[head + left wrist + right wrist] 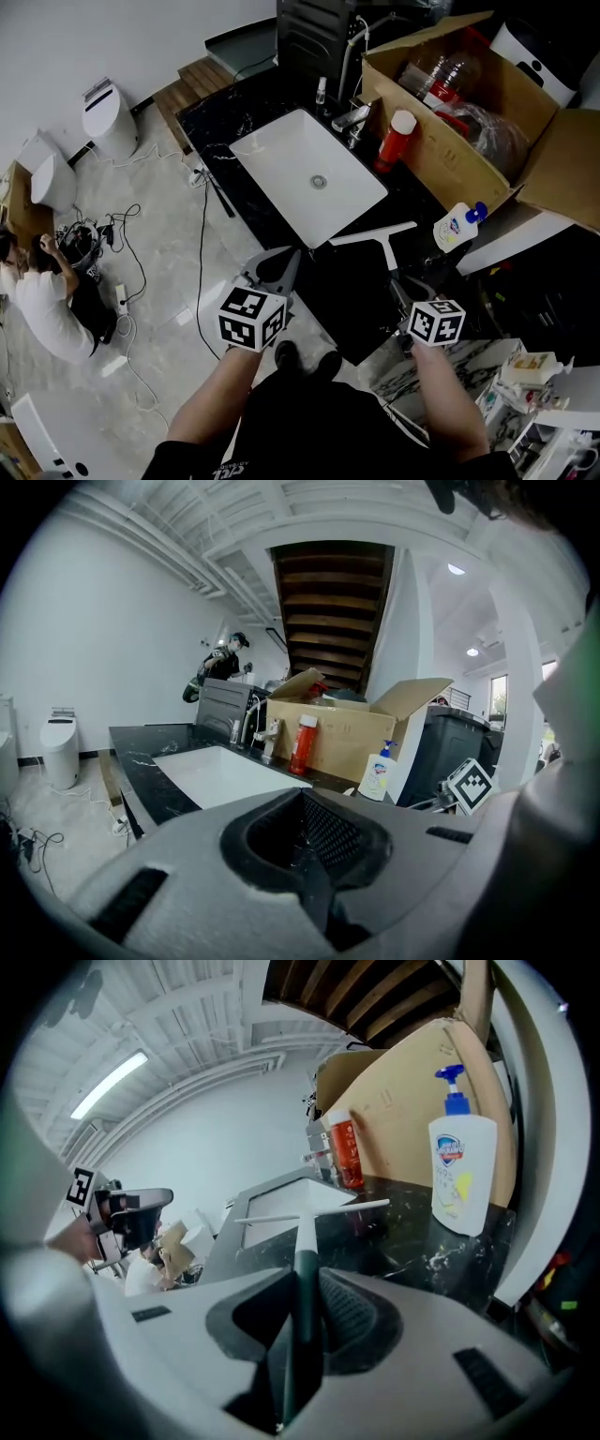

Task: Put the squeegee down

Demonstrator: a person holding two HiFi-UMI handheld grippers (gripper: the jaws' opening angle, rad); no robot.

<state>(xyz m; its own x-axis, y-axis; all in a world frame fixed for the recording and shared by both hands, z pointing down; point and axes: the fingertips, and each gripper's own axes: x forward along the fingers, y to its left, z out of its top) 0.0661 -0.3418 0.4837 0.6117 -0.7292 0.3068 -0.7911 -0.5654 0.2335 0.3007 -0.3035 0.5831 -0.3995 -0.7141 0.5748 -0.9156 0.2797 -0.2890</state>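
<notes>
Black counter [349,298] with a white sink [298,150] set into it, seen from above the person's two arms. The right gripper [302,1305] has its jaws closed on the dark handle of the squeegee [379,237]. The white blade lies crosswise at the far end, over the counter just beside the near corner of the sink. Whether the blade touches the stone cannot be told. The left gripper [280,268] hangs at the counter's front edge, apart from the squeegee, jaws pressed together with nothing between them. Right of the blade, a soap bottle [456,226] lies near an open cardboard box [439,142]. A red bottle [394,141] stands against the box, close to the tap [352,116]. A person [47,309] sits on the floor at far left.
</notes>
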